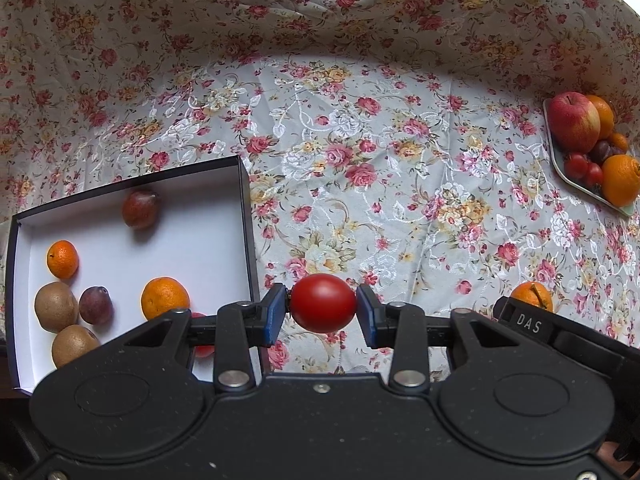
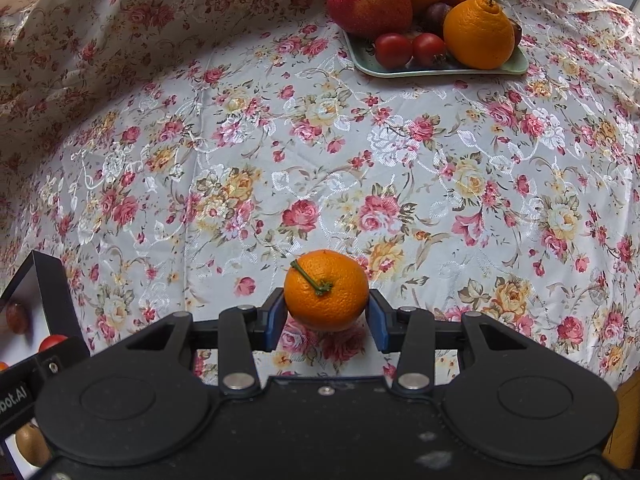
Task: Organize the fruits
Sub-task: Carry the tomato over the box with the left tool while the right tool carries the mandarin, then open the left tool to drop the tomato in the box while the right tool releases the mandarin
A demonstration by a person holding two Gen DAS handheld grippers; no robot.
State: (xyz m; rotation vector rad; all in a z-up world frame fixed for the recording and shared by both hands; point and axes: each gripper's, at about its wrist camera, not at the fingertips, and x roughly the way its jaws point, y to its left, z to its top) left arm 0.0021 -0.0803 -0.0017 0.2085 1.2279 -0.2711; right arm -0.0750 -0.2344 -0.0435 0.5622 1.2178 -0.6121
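Note:
A red tomato [image 1: 323, 303] sits pinched between the blue pads of my left gripper [image 1: 322, 313], which is shut on it just right of the dark box [image 1: 245, 216] with a white inside. That box holds two mandarins [image 1: 62, 259], two kiwis [image 1: 55, 306] and two plums [image 1: 95, 305]. My right gripper [image 2: 327, 314] has both pads against a stemmed orange [image 2: 326, 296] over the flowered cloth. The same orange [image 1: 531, 295] shows at the right in the left wrist view.
A pale green plate [image 2: 400, 71] at the far right carries an apple [image 2: 370, 2], big oranges [image 2: 478, 34], two small tomatoes [image 2: 394, 50] and plums. Flowered cloth [image 2: 320, 152] covers the table and rises behind it. The box corner [image 2: 52, 288] stands left of my right gripper.

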